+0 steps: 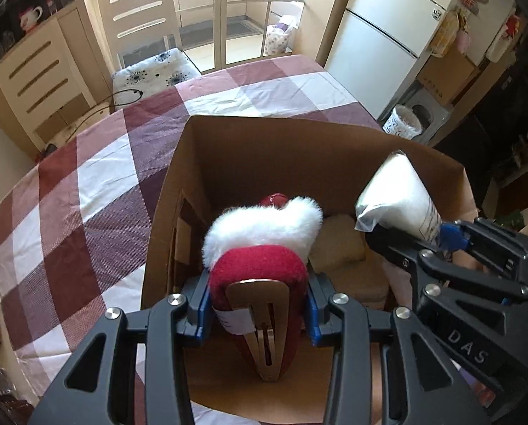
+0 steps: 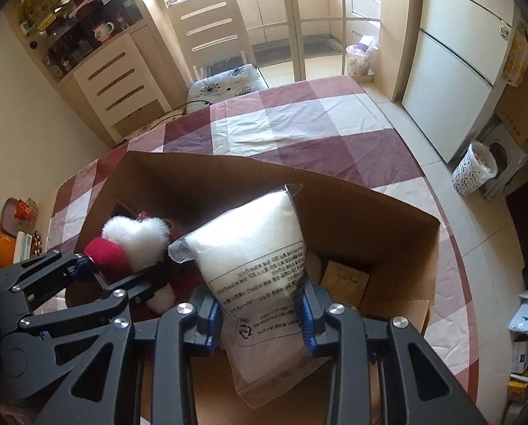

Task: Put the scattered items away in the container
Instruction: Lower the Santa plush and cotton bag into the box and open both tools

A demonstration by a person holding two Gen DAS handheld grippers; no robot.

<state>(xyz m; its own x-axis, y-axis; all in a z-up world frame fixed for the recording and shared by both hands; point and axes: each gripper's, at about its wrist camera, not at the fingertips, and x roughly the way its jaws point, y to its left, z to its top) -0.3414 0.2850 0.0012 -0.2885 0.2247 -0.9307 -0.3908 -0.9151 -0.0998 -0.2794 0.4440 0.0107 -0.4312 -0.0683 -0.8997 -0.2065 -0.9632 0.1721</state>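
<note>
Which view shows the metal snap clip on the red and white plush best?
The left wrist view: the metal snap clip faces the camera on the red and white plush. The right wrist view shows the plush only from the side, clip hidden.

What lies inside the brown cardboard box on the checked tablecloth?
On the brown cardboard box's floor lie a tan cushion-like item and a small brown carton. The held items and grippers hide the rest of the floor.
</note>
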